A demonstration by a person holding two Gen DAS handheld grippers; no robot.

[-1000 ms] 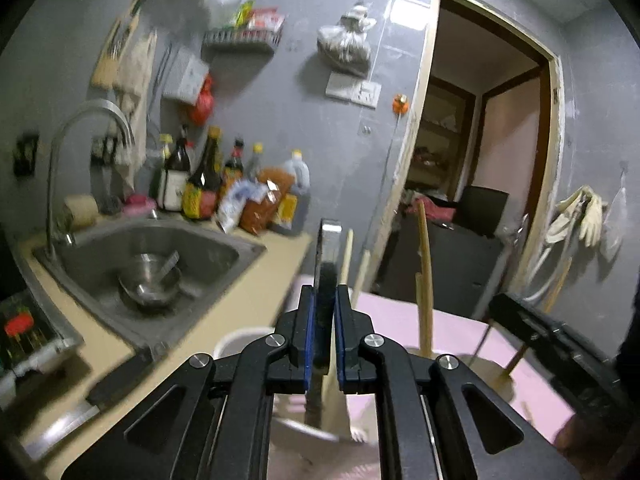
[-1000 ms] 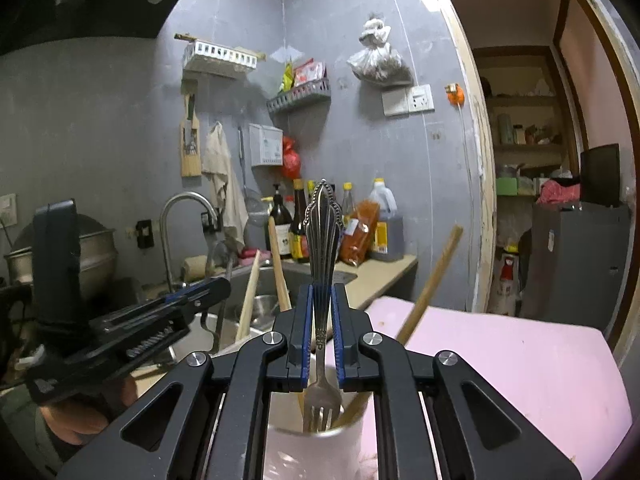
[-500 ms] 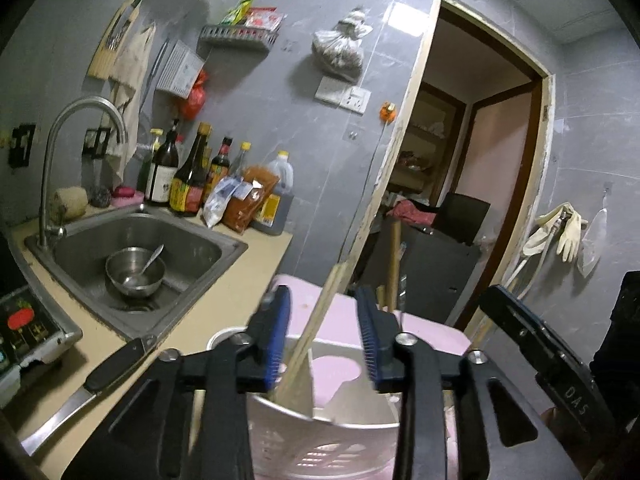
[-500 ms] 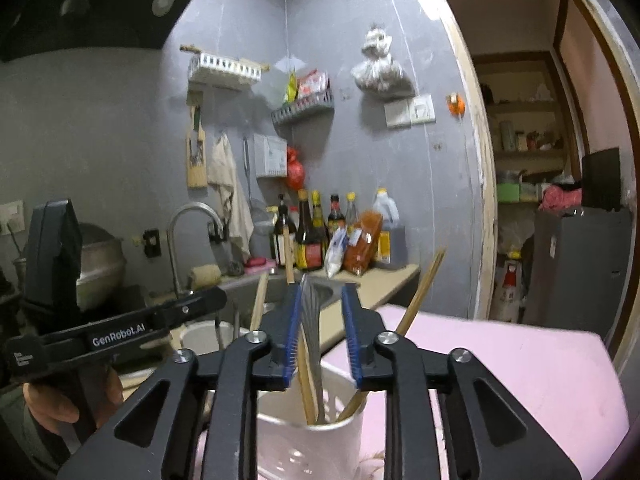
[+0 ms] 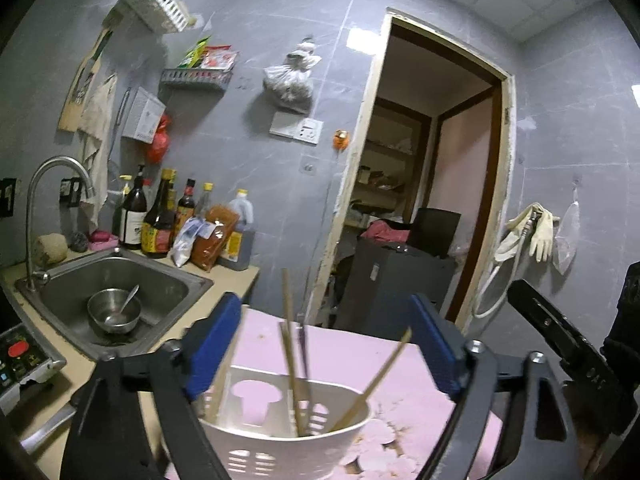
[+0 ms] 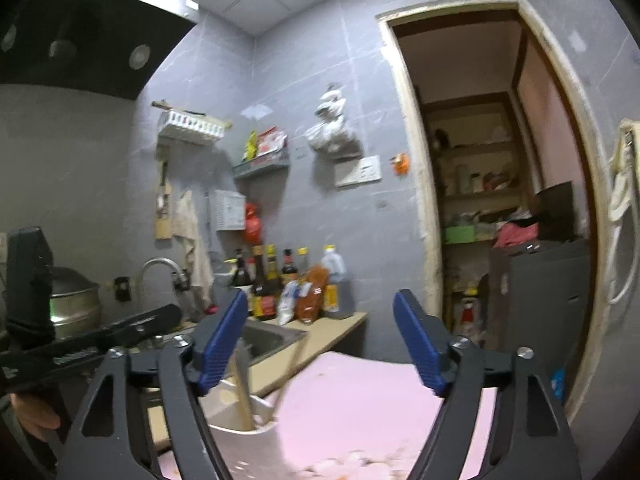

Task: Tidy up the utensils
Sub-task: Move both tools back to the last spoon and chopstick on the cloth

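A white perforated utensil holder (image 5: 280, 436) stands on the pink table top (image 5: 360, 356). In it lean wooden chopsticks (image 5: 289, 344), a thin metal utensil (image 5: 304, 356) and a slanted wooden stick (image 5: 380, 372). My left gripper (image 5: 324, 344) hovers just above and behind the holder; its jaws are opening wide, with nothing pressed between the blue pads (image 5: 214, 344). My right gripper (image 6: 320, 344) is likewise opening and holds nothing. The holder (image 6: 244, 436) sits low and left of it. Each gripper shows in the other's view: right gripper (image 5: 560, 344), left gripper (image 6: 92, 340).
A steel sink (image 5: 176, 280) with a bowl (image 5: 114, 314) and a tap lies to the left, with sauce bottles (image 5: 156, 220) behind it. A knife (image 5: 44, 424) rests on the counter near a cooker panel (image 5: 20, 360). An open doorway (image 5: 424, 200) is beyond the table.
Both grippers were shut on utensils over the holder, the right on a fork, the left on a flat metal handle. Both have let go, opened wide and drawn back and upward.
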